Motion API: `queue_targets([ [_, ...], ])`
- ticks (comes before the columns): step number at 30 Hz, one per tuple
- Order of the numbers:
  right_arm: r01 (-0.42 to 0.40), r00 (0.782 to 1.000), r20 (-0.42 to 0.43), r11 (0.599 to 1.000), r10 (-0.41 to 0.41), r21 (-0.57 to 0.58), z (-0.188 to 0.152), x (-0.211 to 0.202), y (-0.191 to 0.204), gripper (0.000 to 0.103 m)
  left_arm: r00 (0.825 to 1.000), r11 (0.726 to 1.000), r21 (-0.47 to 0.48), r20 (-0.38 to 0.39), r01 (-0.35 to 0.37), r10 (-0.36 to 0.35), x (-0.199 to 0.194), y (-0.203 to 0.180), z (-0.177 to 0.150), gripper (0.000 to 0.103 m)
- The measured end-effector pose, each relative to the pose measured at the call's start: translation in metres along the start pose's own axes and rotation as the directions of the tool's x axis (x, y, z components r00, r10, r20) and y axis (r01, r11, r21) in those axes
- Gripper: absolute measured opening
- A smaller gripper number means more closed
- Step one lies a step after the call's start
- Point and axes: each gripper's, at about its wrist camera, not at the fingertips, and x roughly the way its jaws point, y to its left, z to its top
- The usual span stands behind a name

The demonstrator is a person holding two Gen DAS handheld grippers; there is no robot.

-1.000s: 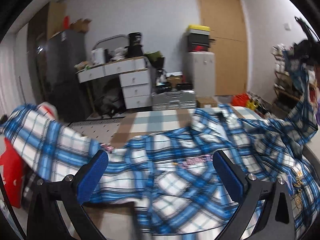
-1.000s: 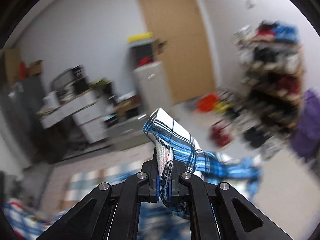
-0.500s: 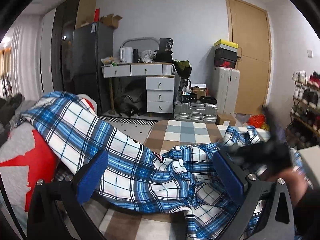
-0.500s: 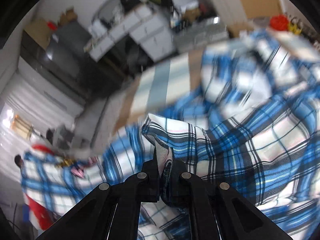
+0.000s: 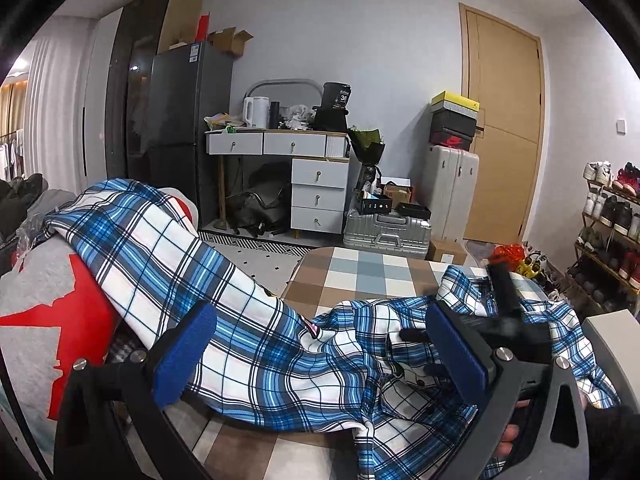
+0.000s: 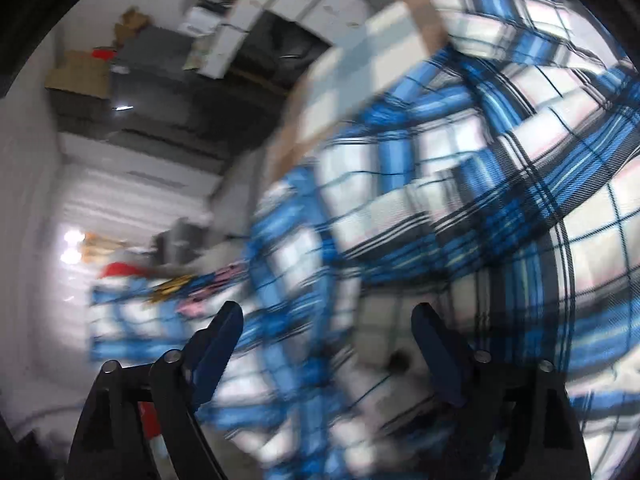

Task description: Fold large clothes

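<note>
A blue and white plaid shirt (image 5: 280, 344) lies rumpled across the checked table (image 5: 360, 276), one part draped leftward over a grey and red pile (image 5: 44, 320). My left gripper (image 5: 320, 356) is open and empty just above the shirt. My right gripper (image 6: 326, 354) is open and empty, close over the shirt (image 6: 460, 184); that view is blurred by motion. The right gripper's black body also shows in the left wrist view (image 5: 508, 316), low over the shirt's right part.
A white drawer desk (image 5: 296, 168), dark fridge (image 5: 180, 132), silver suitcases (image 5: 388, 232) and a wooden door (image 5: 504, 132) stand beyond the table. A shoe rack (image 5: 612, 236) is at the right. A white box corner (image 5: 612, 332) sits near the right edge.
My right gripper swung the held shirt corner down onto the table and opened, letting it go. The shirt settled flatter. My left gripper stayed open and the view rose slightly.
</note>
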Motion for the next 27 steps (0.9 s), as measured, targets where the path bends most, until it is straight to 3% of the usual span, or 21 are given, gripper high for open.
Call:
queue_targets([
  [2,-0.047,0.999,0.02,0.997,0.048,-0.053,-0.001,-0.031,0.004,0.089,1.0,1.0,-0.008,-0.008,0.003,-0.003,0.001,0.003,0.0,0.102],
  [4,-0.025,0.996,0.085,0.997,0.031,-0.069,-0.001,-0.064,-0.002,0.099,1.0,1.0,-0.012,-0.014,0.006,-0.007,0.001,0.004,-0.002,0.102],
  [8,0.155,0.969,0.195,0.988,-0.151,-0.004,-0.002,-0.121,-0.04,0.102,1.0,1.0,0.001,-0.02,0.001,-0.001,0.004,0.001,-0.002,0.102],
  [13,0.285,0.93,0.21,0.952,-0.302,0.108,-0.001,-0.15,-0.09,0.102,1.0,1.0,0.029,-0.018,-0.01,0.011,0.006,-0.004,-0.005,0.102],
  [16,0.355,0.909,0.188,0.927,-0.372,0.117,-0.008,-0.147,-0.101,0.102,0.999,0.999,0.047,-0.027,-0.026,0.027,0.009,-0.006,-0.009,0.102],
  [19,0.369,0.911,0.168,0.927,-0.376,0.074,-0.019,-0.148,-0.095,0.102,0.998,0.997,0.068,-0.044,-0.045,0.048,0.015,-0.007,-0.013,0.102],
  [22,0.319,0.93,0.177,0.946,-0.323,0.048,-0.039,-0.16,-0.079,0.102,0.996,0.996,0.07,-0.075,-0.05,0.055,0.022,-0.004,-0.015,0.102],
  [27,0.143,0.954,0.274,0.987,-0.118,-0.072,-0.118,-0.192,-0.033,0.102,0.994,0.999,0.023,-0.106,-0.024,0.027,0.018,-0.001,-0.017,0.102],
])
